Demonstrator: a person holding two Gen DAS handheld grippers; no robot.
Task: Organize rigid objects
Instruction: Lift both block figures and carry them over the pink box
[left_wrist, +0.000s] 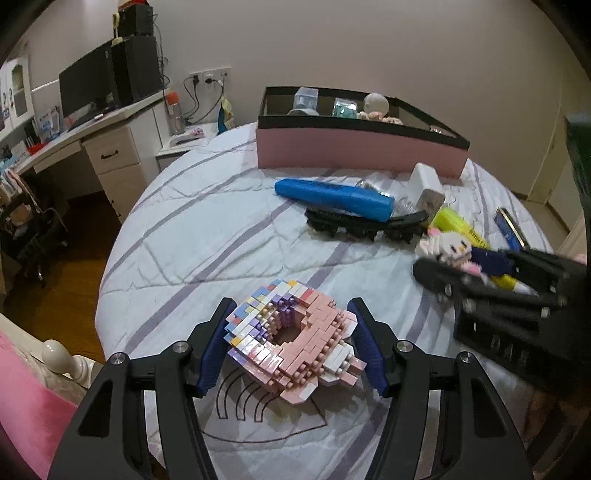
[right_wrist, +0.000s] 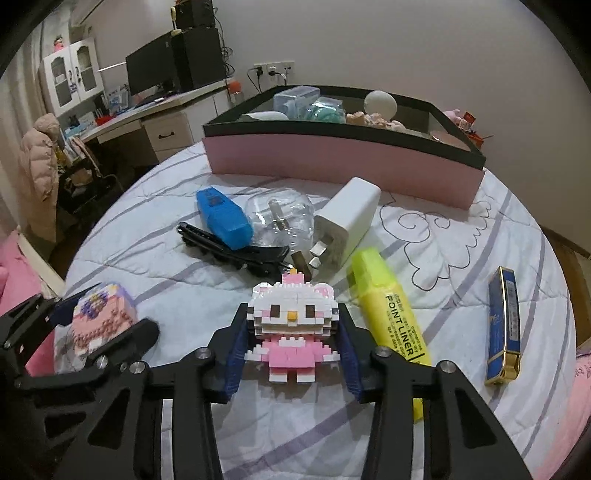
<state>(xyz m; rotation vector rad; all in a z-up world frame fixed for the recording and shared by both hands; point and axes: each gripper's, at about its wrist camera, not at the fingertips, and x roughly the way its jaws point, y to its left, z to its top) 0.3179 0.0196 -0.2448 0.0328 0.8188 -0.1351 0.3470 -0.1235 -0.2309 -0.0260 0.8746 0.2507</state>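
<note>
Pink brick model (left_wrist: 291, 343) in left claw (left_wrist: 291, 347); cat figure (right_wrist: 291, 325) in right claw (right_wrist: 291, 332)

Quilt (right_wrist: 155, 295): soft cloth, matt, stitched. Cat figure (right_wrist: 291, 321) and pink model (left_wrist: 291, 343): small plastic bricks, studded, slightly glossy. Grippers: matt black plastic, bright metal pins. Highlighter (right_wrist: 388, 306): smooth, glossy plastic. Charger (right_wrist: 351, 218): smooth white plastic, metal prongs. Box (right_wrist: 332, 158): matt card. Floor (left_wrist: 74, 229): polished wood.
</note>
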